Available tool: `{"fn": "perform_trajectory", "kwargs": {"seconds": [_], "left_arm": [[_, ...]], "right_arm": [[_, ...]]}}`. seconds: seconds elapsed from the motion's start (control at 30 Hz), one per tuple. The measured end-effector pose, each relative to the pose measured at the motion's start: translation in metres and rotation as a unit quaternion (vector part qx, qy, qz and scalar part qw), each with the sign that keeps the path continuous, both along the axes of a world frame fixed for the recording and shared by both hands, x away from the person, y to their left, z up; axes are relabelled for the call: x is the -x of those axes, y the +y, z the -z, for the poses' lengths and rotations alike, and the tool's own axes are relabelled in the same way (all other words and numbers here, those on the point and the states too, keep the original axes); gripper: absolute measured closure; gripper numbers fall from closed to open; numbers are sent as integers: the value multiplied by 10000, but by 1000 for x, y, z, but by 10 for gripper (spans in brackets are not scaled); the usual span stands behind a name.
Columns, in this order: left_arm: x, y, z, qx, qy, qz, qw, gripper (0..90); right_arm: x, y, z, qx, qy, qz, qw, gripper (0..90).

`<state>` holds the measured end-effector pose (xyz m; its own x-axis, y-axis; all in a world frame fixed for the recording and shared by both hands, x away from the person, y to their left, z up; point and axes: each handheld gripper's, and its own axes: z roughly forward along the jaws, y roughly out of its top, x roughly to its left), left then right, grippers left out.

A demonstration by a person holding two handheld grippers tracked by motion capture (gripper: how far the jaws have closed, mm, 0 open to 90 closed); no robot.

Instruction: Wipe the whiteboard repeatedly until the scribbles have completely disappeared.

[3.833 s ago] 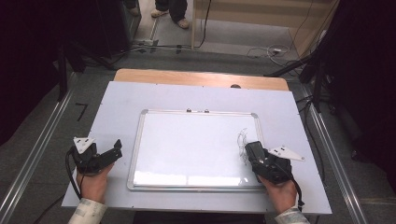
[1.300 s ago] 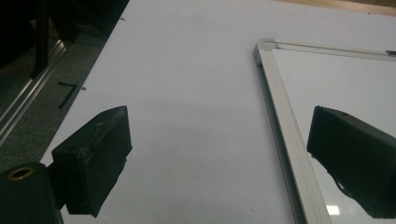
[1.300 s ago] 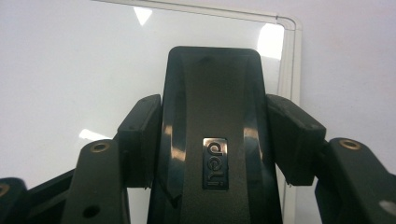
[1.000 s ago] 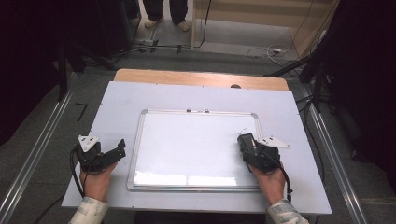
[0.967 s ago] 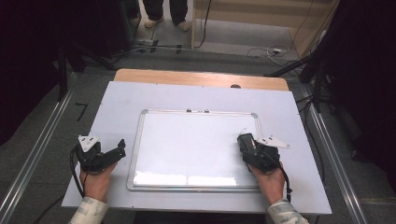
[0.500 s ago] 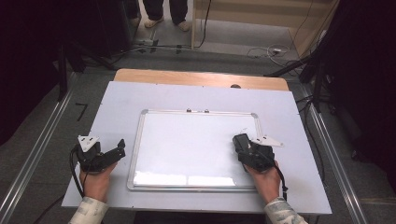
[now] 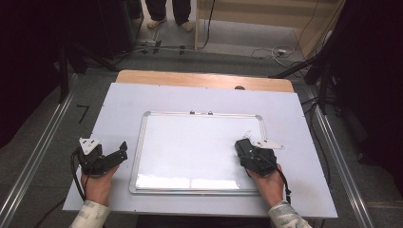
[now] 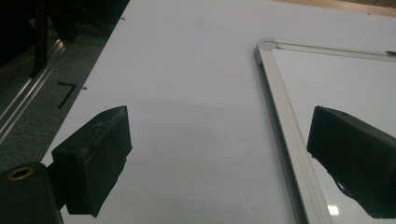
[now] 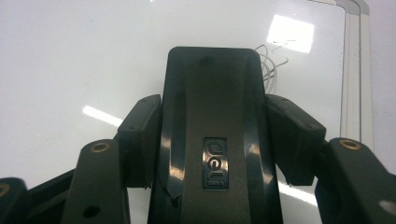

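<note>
- Right gripper view: the right hand-held gripper [image 9: 215,135] is clamped on a black whiteboard eraser [image 9: 212,116], one pad on each long side; the eraser's glossy back bears a small embossed logo plate.
- High view: that right hand-held gripper [image 7: 248,151] sits over the right part of the whiteboard [image 7: 190,147], with the eraser [image 7: 243,146] on or just above the board's surface; I cannot tell whether the felt touches.
- The left hand-held gripper [image 7: 119,153] rests on the worktop [image 7: 119,102] near its left edge, just outside the board's left frame; in the left gripper view its jaws stand wide apart with nothing between them, one jaw over the bare worktop, the other over the board's frame [image 8: 280,130].
- Thin pen scribbles [image 9: 273,58] lie just ahead of the eraser, close to the board's right frame.
- To wipe well, I judge: keep the eraser flat, press evenly, and push it across the marks in overlapping passes, stopping short of the frame.
- The board may slide; the free hand-held gripper could steady its left frame.
- The whiteboard is a white rectangle in a silver frame with rounded corners, lying flat at the middle of the worktop, glare along its near edge, otherwise clean.
</note>
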<state>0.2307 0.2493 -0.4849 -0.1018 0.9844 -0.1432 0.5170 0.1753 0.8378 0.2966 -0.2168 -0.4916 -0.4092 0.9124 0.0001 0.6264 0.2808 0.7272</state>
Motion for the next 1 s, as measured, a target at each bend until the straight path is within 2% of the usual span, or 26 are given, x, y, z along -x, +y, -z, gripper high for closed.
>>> {"fn": "perform_trajectory", "kwargs": {"seconds": [0.47, 1.0], "left_arm": [[0, -1, 0, 4, -4, -10, 10000, 66], [0, -1, 0, -2, -4, -8, 10000, 66]], "right_arm": [[1, 2, 0, 111, -49, -46, 9999, 386], [-5, 0, 0, 115, -30, -73, 9999, 386]]}}
